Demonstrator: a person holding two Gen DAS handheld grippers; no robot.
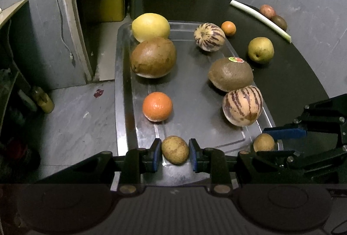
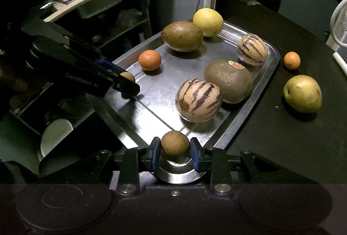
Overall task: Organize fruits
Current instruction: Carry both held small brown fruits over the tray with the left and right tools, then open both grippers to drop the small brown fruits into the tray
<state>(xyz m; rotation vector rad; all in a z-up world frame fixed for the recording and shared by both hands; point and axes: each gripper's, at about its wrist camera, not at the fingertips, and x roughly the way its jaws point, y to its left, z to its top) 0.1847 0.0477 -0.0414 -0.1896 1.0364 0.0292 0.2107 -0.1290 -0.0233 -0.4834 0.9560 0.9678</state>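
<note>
While both grippers squeeze small brown fruits, the metal tray holds most of the fruit. The left gripper is closed on a speckled fruit at the tray's near left corner. The right gripper is closed on a round fruit at the near right corner. A small orange and a pear sit right of the tray on the black table.

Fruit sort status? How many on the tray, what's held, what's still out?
Done: six fruits sit on the metal tray. In hand: each claw is shut on a small brown fruit over the tray's near edge, left claw, right claw. Left: a small orange and a pear on the black table, plus two fruits at its far edge.
</note>
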